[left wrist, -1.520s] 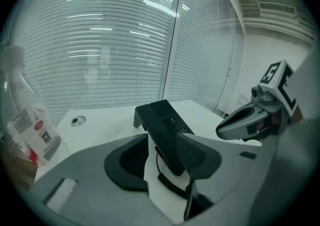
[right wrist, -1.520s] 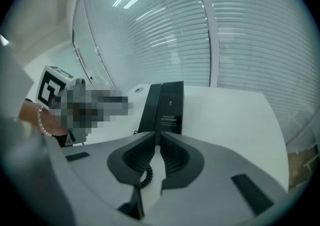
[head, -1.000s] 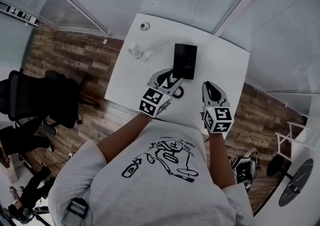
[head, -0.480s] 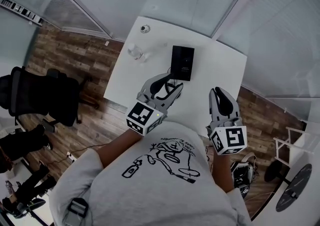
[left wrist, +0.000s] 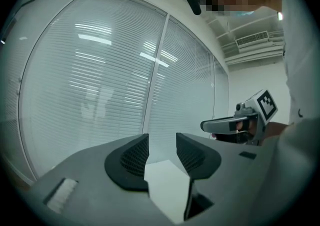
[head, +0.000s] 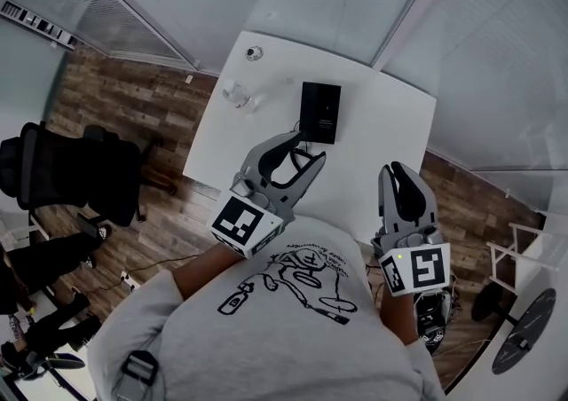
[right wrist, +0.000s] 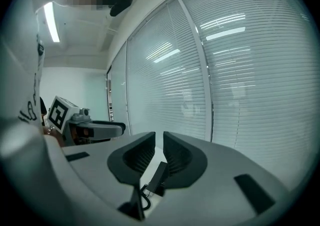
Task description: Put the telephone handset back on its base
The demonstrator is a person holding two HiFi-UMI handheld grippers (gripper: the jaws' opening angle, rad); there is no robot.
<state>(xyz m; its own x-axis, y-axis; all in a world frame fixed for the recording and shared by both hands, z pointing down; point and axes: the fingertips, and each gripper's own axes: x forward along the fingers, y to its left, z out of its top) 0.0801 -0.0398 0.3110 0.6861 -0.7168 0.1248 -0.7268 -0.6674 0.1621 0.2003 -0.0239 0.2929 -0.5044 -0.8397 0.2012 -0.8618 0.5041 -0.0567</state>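
Note:
The black telephone (head: 320, 112) lies flat on the white table (head: 390, 124), and from above it reads as one dark block. In the right gripper view the telephone (right wrist: 156, 179) and its coiled cord (right wrist: 142, 196) show just below the jaws. My left gripper (head: 308, 145) hangs high above the table's near side, open and empty; only a table corner (left wrist: 167, 190) shows in the gap of the left gripper (left wrist: 162, 142). My right gripper (head: 395, 169) is raised at the right, shut and empty. The right gripper (right wrist: 159, 140) shows only a slit between its pads.
A clear glass item (head: 238, 93) and a small round thing (head: 255, 53) sit at the table's far left. Glass walls with blinds enclose the far side. A black office chair (head: 62, 173) stands on the wood floor at left, and a white rack (head: 519, 253) at right.
Both grippers have risen away from the table toward the head camera. The left one has drawn back from the telephone's near end. Jaw openings look unchanged.

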